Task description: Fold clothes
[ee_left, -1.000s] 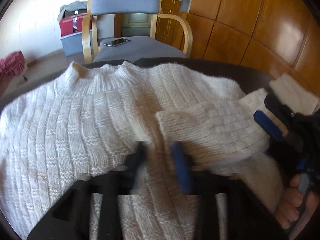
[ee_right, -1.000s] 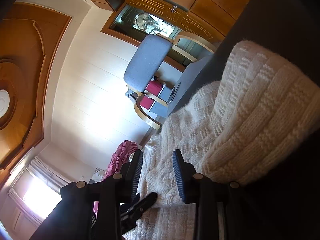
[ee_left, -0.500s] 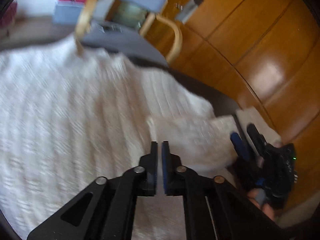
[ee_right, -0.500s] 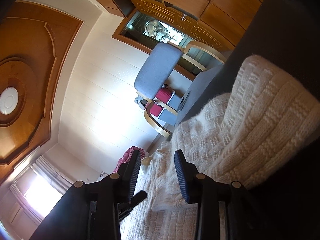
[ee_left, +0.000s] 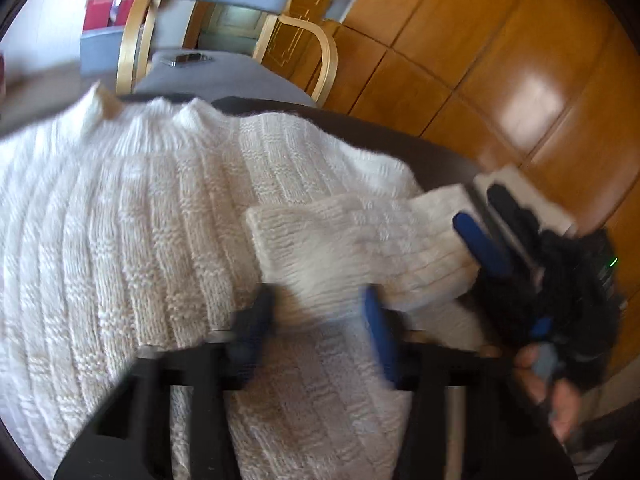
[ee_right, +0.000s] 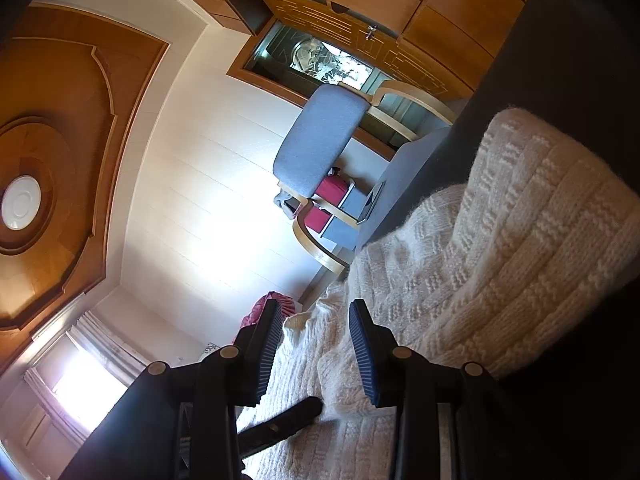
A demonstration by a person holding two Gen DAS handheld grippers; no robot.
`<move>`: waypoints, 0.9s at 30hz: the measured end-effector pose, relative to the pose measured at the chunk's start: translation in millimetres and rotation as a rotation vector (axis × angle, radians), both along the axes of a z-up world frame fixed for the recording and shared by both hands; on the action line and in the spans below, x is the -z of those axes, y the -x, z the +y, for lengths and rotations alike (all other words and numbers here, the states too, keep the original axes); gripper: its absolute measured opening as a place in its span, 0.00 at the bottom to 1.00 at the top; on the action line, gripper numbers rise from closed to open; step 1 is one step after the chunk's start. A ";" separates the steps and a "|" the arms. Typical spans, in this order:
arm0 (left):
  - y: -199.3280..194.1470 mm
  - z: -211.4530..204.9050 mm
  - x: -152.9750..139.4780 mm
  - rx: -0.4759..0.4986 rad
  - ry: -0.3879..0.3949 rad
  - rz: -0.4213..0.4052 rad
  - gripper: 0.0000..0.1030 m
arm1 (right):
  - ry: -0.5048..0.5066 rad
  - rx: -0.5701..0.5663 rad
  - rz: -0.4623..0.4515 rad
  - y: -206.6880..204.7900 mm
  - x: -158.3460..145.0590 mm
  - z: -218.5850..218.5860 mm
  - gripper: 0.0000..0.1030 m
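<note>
Oddly, no writing is readable — both grippers, left (ee_left: 316, 320) and right (ee_right: 316, 356), jaws wide over white sweater (ee_left: 120, 240).

The left gripper (ee_left: 316, 322) is hovering with its two blue-padded fingers spread wide apart, motion-blurred, gripping nothing. The right gripper (ee_left: 490, 224) is reaching in from the right in the left wrist view, its fingers angling toward the far left and standing parted, with a hand (ee_left: 554, 394) wrapping the black handle behind it. In its own view the right gripper (ee_right: 316, 344) is showing both ribbed blue pads (ee_right: 362, 352) apart with a clear gap.
</note>
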State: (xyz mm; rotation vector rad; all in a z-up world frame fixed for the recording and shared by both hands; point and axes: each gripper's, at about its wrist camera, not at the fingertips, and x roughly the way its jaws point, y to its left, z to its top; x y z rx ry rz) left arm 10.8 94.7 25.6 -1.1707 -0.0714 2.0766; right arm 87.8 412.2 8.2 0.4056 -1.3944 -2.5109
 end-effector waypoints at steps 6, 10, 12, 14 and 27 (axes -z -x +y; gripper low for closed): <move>-3.5 -7.9 -12.3 -0.015 -0.056 0.051 0.10 | 0.008 0.003 0.003 1.4 0.7 0.8 0.34; -1.1 -41.5 -38.1 -0.096 -0.187 0.128 0.10 | 0.004 -0.009 0.024 1.2 -1.3 0.2 0.34; 3.0 -61.1 -46.5 -0.152 -0.231 0.160 0.10 | -0.001 -0.023 0.039 1.7 -3.3 -1.0 0.34; 12.7 -82.6 -49.8 -0.220 -0.276 0.153 0.10 | -0.020 -0.054 0.059 4.4 -7.6 -5.2 0.36; 49.5 -146.7 -30.0 -0.387 -0.335 0.087 0.10 | -0.344 -0.172 -0.099 18.4 -29.6 -44.4 0.33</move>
